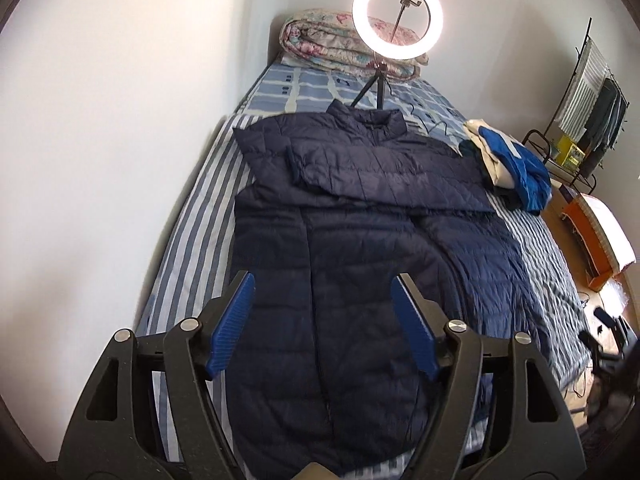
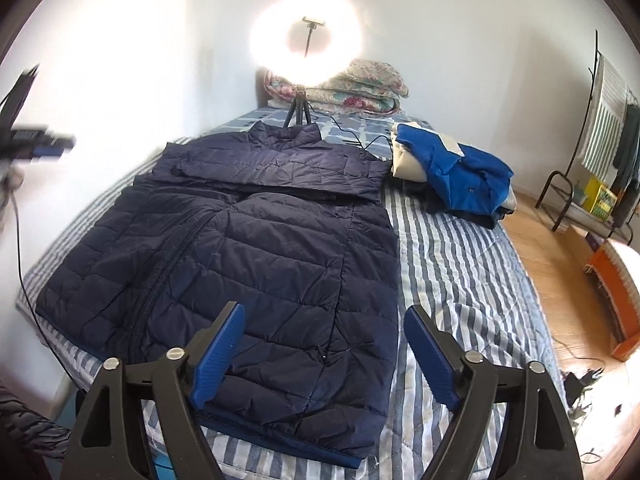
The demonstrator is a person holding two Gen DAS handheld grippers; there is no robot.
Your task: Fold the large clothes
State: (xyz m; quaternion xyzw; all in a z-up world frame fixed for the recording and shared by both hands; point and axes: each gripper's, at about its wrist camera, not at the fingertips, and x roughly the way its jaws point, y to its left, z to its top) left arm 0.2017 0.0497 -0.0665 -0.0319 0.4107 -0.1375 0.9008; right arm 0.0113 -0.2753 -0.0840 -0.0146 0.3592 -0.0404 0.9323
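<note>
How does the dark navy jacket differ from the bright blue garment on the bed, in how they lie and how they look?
The navy jacket lies spread flat, its sleeves folded across the chest; the blue garment sits crumpled atop a small heap of clothes. The navy jacket is quilted and puffy; the blue garment looks smooth. The navy jacket fills the middle of the bed; the blue garment lies further back, at its edge. Neither is held by a gripper.

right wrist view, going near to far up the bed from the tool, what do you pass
right tool → navy puffer jacket → ring light stand → folded floral quilt at the head of the bed
</note>
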